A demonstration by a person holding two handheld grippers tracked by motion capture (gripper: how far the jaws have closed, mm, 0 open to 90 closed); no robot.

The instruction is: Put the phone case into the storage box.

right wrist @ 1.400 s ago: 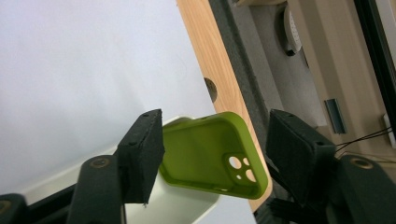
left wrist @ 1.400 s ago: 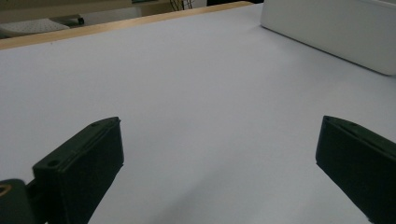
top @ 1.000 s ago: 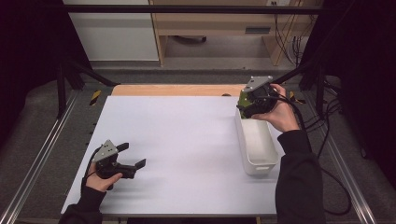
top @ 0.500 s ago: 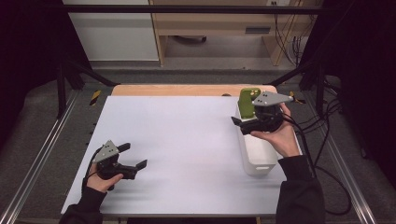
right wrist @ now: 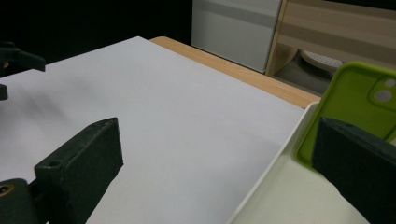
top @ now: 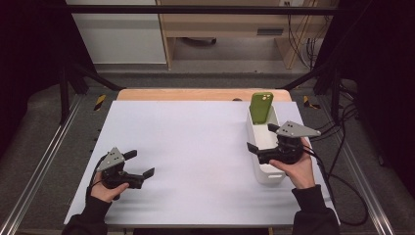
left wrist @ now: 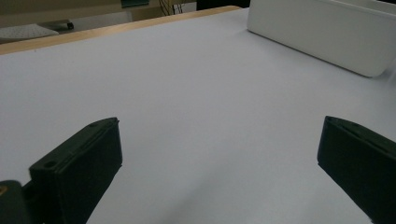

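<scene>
One green phone (top: 261, 106) is standing propped in the far end of the white bin (top: 263, 172) at right — stiff, slick, likely light, best pinched across its long edges — while both the right gripper (top: 258, 143) and the left gripper (top: 140, 164) are gaping empty.

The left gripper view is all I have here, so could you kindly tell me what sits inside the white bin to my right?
Observer: A green phone stands propped at the far end of the white bin, camera lenses uppermost.
Operator: Thank you. Is the right gripper gripping it?
Observer: No. The right gripper hovers over the bin's near half, jaws open and empty, having just been opening.
Operator: And does the phone lean on anything?
Observer: From the right gripper view, the phone rests tilted inside the bin's rim.
</scene>
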